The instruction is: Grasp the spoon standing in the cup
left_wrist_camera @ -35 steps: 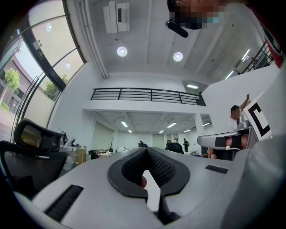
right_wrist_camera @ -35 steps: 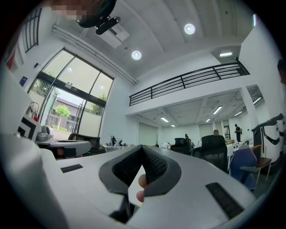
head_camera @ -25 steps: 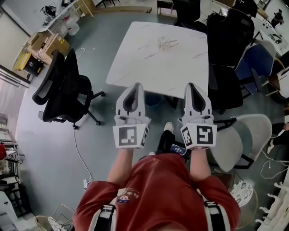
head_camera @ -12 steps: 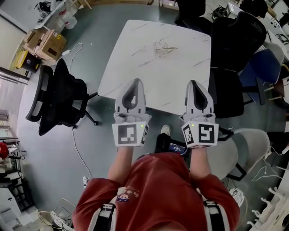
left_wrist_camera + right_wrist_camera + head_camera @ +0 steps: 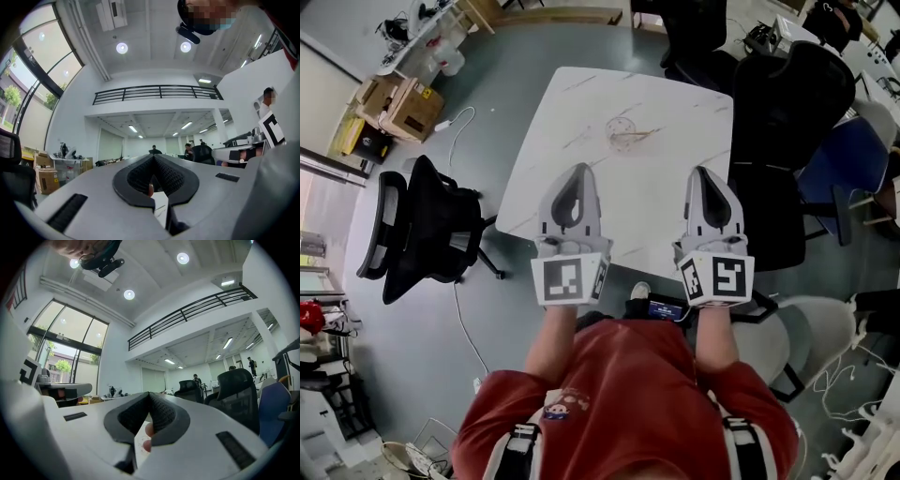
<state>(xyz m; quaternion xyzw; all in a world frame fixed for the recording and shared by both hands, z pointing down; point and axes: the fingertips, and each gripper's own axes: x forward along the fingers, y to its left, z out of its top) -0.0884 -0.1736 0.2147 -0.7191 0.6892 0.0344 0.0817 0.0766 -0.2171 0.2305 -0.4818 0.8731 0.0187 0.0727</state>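
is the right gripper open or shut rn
Shut: the right gripper has its jaws meeting at the tips in the right gripper view, and the head view shows them closed too.

White marble-look table point(image 5: 572, 141), black chairs point(image 5: 431, 230), grey floor point(image 5: 506, 56), prob. concrete.

The cup point(image 5: 621, 132) is small and clear in the head view, and the spoon point(image 5: 642, 134) in it shows only as a thin pale line, so its bowl cannot be told. The left tongs point(image 5: 579, 170) and right tongs point(image 5: 704, 172) cover the tabletop's point(image 5: 581, 122) near edge. Both gripper views show the tabletop as a mere sliver behind the jaws.
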